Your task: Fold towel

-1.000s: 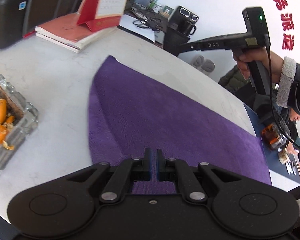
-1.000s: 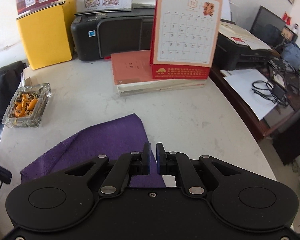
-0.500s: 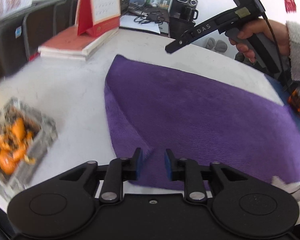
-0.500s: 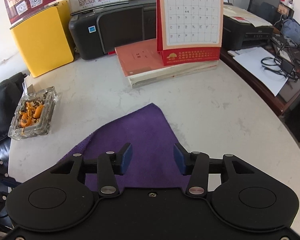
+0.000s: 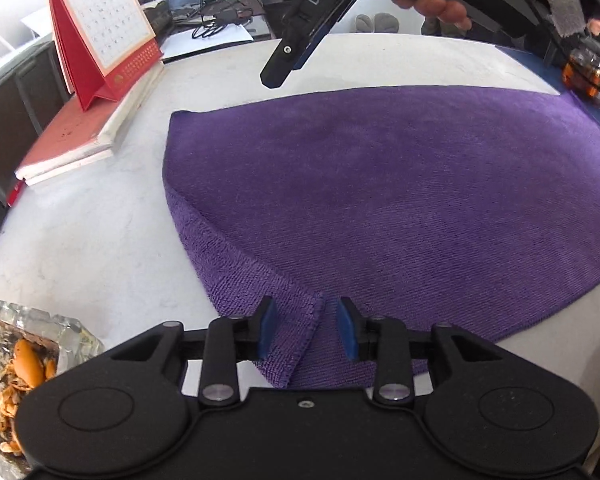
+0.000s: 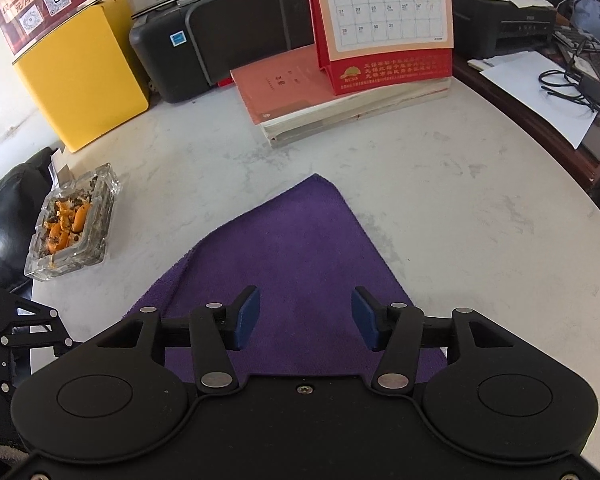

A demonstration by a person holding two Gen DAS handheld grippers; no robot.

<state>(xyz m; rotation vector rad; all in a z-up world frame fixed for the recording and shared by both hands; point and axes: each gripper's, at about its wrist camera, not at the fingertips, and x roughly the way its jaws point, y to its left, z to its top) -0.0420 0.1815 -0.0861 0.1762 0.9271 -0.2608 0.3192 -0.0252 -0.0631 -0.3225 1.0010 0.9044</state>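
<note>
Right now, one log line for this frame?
task: fold towel | towel: flat on table, left edge doubled | left gripper: open, over near fold | right gripper: open, above towel

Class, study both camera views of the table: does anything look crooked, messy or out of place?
Yes. The purple towel is not flat: its near left corner is turned over in a slanted flap. A glass ashtray heaped with orange peel and ash stands on the table, clear of the towel.

Towel's near edge — hidden behind the tool.
</note>
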